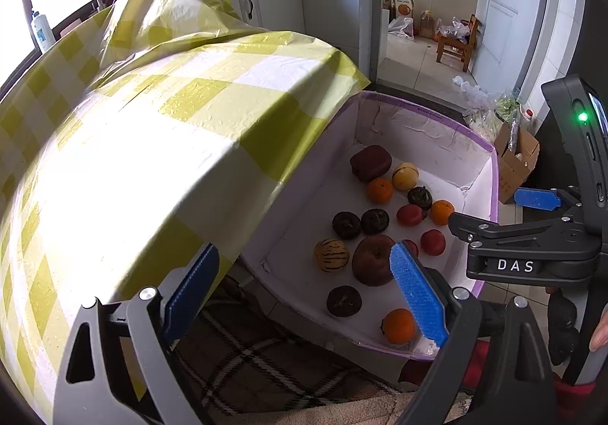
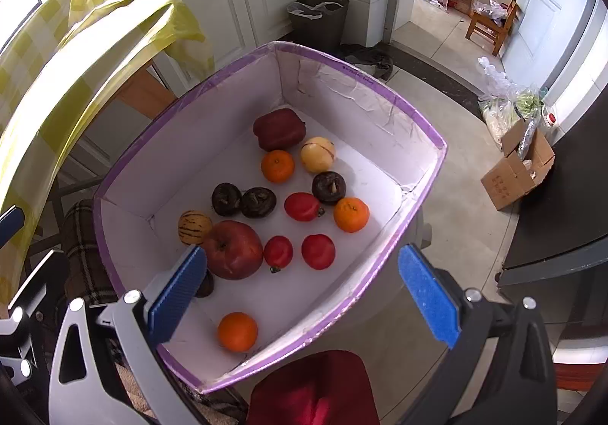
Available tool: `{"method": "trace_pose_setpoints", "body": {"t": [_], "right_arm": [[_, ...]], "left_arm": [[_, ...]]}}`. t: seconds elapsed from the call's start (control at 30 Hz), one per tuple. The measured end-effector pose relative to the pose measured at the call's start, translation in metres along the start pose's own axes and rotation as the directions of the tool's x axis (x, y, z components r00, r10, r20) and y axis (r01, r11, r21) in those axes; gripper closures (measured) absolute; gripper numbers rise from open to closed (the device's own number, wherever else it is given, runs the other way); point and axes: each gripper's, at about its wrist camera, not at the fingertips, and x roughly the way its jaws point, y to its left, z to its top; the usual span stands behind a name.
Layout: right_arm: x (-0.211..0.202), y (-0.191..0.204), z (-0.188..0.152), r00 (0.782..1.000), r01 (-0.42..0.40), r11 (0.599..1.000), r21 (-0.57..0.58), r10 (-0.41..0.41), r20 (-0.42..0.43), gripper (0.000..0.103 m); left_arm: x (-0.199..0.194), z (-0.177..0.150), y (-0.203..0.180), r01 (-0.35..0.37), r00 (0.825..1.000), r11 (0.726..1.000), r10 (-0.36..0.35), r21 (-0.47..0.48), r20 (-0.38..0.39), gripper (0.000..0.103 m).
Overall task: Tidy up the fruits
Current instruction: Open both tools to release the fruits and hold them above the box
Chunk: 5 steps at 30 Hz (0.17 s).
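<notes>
1. Right wrist view: right gripper (image 2: 304,295) hangs over the near end of a white box with purple rim (image 2: 429,128). Blue pads spread wide, nothing between them. Left pad (image 2: 176,295) sits inside the box over the near-left corner; right pad (image 2: 427,295) is outside the right wall.
2. All fruit lies loose on the box floor. Just ahead of the left pad: big red apple (image 2: 233,249), touching a striped yellow melon (image 2: 194,227) on its left.
3. Between the pads, ahead: two red tomatoes (image 2: 278,252) (image 2: 318,251) side by by side. Near edge, just right of the left pad: an orange (image 2: 237,331).
4. A dark fruit (image 2: 207,284) is mostly hidden behind the left pad; cannot tell which kind.
5. Further ahead: two dark mangosteens (image 2: 243,200) touching, a third tomato (image 2: 303,206), another mangosteen (image 2: 328,187), a second orange (image 2: 351,214).
6. Far end: third orange (image 2: 277,165), pale yellow melon (image 2: 318,154), dark red bell pepper (image 2: 279,129).
7. Left wrist view: left gripper (image 1: 304,295) also has its pads wide apart and empty. Its left pad (image 1: 192,292) is in front of the yellow-checked tablecloth (image 1: 152,143); its right pad (image 1: 418,295) overlaps the box's near end, between the apple (image 1: 372,259) and the nearest orange (image 1: 397,326).
8. The right gripper shows at the right of this view, one black jaw reaching over the box's right rim near an orange (image 1: 440,212).
9. Red cloth (image 2: 315,387) sits below the box's near edge.
</notes>
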Motion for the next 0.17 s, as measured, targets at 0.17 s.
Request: {"method": "trace_pose_setpoints", "body": {"t": [0.17], "right_arm": [[-0.0001, 0.0001, -0.0003, 1.000, 0.000, 1.000, 0.001, 0.000, -0.001, 0.002]], "left_arm": [[0.0006, 0.0008, -0.0002, -0.002, 1.000, 1.000, 0.002, 0.000, -0.005, 0.014]]}}
